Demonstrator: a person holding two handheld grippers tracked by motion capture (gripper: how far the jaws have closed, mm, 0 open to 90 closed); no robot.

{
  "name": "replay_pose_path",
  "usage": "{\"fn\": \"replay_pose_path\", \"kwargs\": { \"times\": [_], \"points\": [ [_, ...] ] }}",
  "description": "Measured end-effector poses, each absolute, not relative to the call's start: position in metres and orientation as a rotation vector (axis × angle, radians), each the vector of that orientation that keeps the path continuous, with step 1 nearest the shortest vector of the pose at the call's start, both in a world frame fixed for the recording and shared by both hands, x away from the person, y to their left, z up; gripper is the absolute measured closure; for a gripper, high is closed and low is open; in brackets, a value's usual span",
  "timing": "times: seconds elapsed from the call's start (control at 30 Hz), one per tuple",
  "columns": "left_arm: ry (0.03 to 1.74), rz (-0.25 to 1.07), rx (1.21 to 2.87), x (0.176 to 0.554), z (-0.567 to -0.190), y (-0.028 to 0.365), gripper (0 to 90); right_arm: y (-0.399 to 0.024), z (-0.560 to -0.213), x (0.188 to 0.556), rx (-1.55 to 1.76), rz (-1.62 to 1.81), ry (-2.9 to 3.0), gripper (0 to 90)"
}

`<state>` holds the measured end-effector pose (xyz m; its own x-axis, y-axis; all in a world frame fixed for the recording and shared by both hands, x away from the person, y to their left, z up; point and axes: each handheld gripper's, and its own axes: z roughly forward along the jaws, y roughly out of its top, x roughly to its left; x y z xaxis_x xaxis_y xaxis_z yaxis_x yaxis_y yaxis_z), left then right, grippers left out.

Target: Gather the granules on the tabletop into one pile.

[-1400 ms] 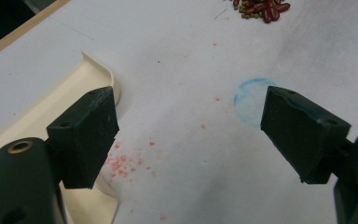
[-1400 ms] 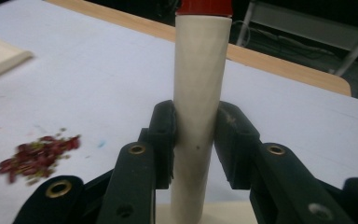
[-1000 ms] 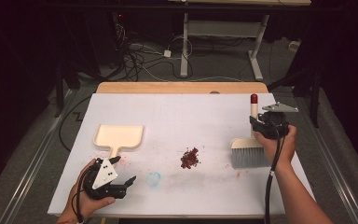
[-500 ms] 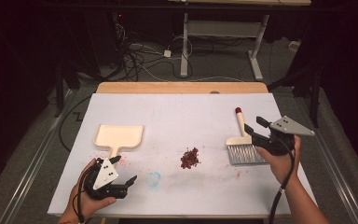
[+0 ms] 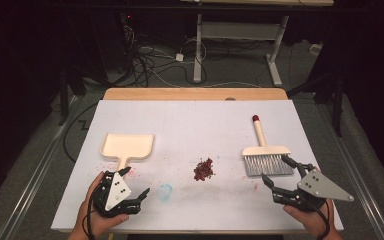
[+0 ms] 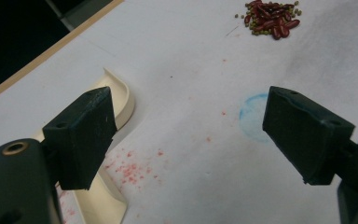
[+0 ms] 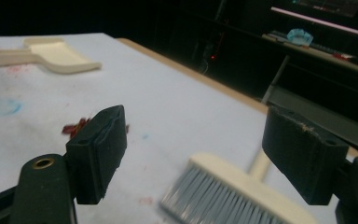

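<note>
The right claw has just been opening and stands spread and empty just beside the brush, which lies flat on the tabletop; the left claw is spread too, near the dustpan.

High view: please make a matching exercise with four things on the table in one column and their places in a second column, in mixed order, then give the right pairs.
Things:
1. dustpan
2. brush
3. pile of beans
4. blue circle mark

Places:
A. middle of the white table
B. right side, handle pointing away from the person
C. left side, just beyond the left gripper
D. near edge, between the left gripper and the pile

Pairs: 1-C, 2-B, 3-A, 4-D
</note>
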<state>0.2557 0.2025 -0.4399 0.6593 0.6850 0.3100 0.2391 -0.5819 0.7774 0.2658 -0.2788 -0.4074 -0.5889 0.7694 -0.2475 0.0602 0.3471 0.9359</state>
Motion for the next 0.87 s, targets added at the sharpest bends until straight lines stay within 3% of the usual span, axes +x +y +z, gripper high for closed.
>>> {"fn": "replay_pose_path", "kwargs": {
  "times": [0.13, 0.87],
  "points": [
    [0.700, 0.798, 2.158, 0.254, -0.441, 0.200, 16.5, -0.278, -0.419, 0.258, 0.727, 1.240, 1.934, 22.4],
    [0.689, 0.782, 2.173, 0.258, -0.439, 0.191, 16.5, -0.278, -0.414, 0.254, 0.734, 1.245, 1.883, 21.4]
  ]
}}
